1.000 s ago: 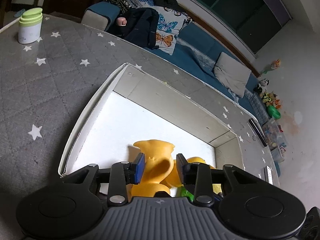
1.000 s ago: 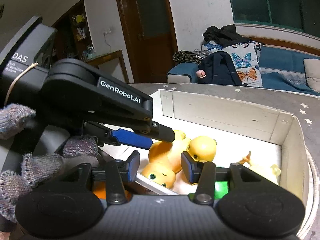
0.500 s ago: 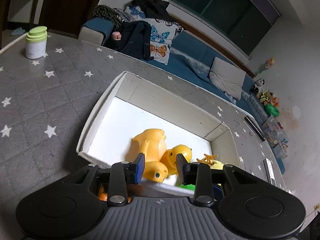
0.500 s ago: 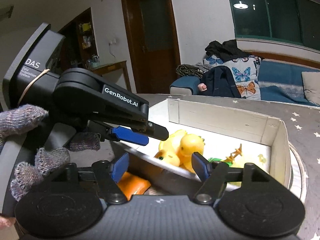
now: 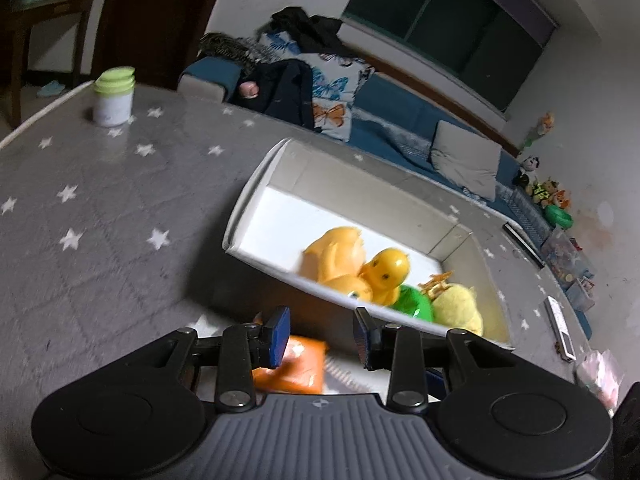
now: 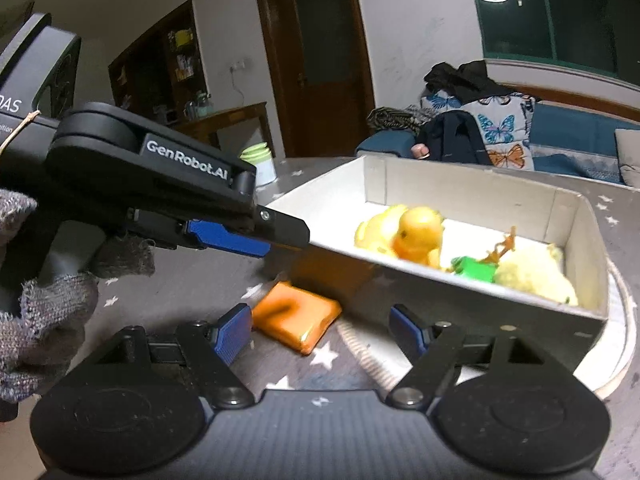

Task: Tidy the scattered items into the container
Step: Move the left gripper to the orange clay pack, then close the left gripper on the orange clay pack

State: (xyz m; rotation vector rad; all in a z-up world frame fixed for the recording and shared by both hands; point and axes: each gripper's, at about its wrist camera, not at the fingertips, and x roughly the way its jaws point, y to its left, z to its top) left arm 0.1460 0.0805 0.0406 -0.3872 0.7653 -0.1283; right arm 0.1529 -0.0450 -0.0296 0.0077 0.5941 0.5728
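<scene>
With the right gripper now widened and empty, the left gripper drawn back, parted and empty, an orange packet is exposed just before the box, while the ducks lie inside it.

black left gripper, blue pads, white genrobot.ai lettering, grey knit glove
</scene>
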